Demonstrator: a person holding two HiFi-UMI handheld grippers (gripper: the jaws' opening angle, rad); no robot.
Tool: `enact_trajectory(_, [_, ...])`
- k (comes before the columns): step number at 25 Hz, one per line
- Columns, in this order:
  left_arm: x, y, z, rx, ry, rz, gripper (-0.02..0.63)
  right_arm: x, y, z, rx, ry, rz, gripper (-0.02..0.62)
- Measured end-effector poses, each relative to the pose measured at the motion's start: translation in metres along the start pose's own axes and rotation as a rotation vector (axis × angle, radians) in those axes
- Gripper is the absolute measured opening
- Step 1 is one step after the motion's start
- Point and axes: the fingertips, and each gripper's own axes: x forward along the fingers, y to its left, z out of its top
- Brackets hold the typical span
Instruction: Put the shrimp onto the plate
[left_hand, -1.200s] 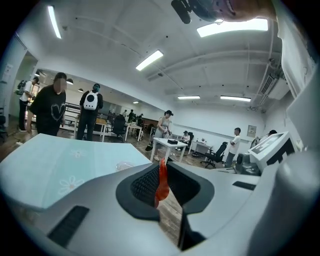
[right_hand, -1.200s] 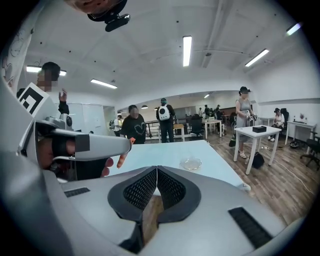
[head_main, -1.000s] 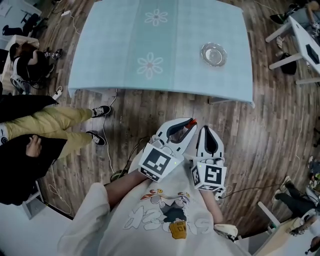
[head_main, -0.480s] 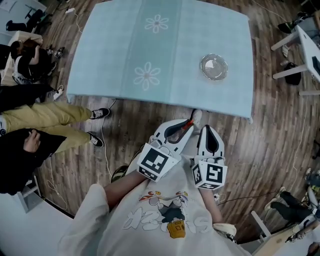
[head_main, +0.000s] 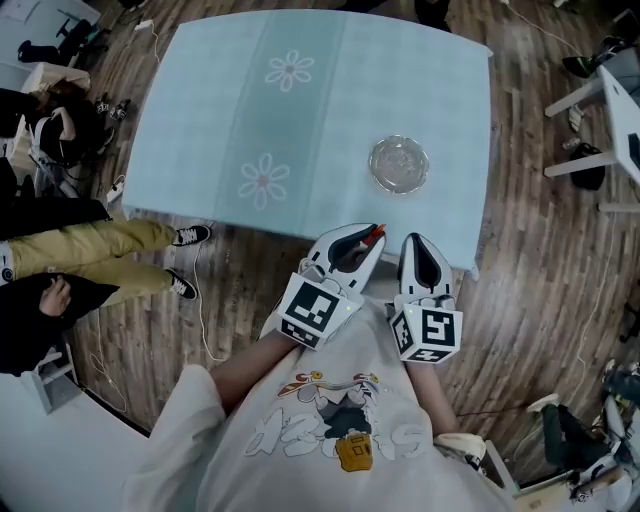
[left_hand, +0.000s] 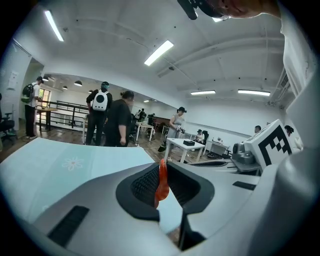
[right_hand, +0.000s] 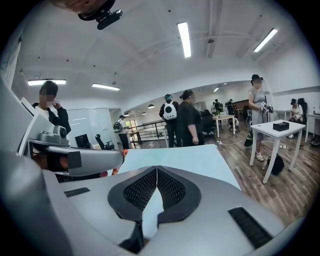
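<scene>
Tightly pinched between the ribbed black pads of the left gripper, a thin orange-red shrimp stands on edge above the near edge of the pale blue table. Beside it, the right gripper is closed on nothing. Farther in, near that edge, a round clear glass plate lies empty, with bare cloth all round.

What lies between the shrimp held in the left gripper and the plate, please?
In the head view, only bare tablecloth separates the shrimp from the plate.

Bright ceiling strips, fisheye-warped edges
</scene>
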Motion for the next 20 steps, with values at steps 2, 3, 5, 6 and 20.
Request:
enact_trajectory(2, [0.021, -0.002, 0.006, -0.003, -0.005, 0.018, 0.054, 0.010, -0.019, 0.008, -0.006, 0.001, 0.025, 0.023])
enact_trajectory(3, [0.031, -0.003, 0.007, -0.004, -0.005, 0.027, 0.054, 0.015, -0.028, 0.011, -0.007, 0.005, 0.038, 0.023])
enact_trajectory(5, [0.049, -0.003, 0.010, -0.006, -0.002, 0.048, 0.054, 0.025, -0.044, 0.016, -0.013, 0.015, 0.065, 0.023])
enact_trajectory(6, [0.058, -0.003, 0.011, -0.010, 0.000, 0.060, 0.054, 0.030, -0.051, 0.019, -0.016, 0.021, 0.079, 0.023])
enact_trajectory(20, [0.113, 0.018, -0.011, -0.045, 0.085, 0.194, 0.054, 0.066, -0.092, 0.003, -0.034, 0.094, 0.236, 0.023])
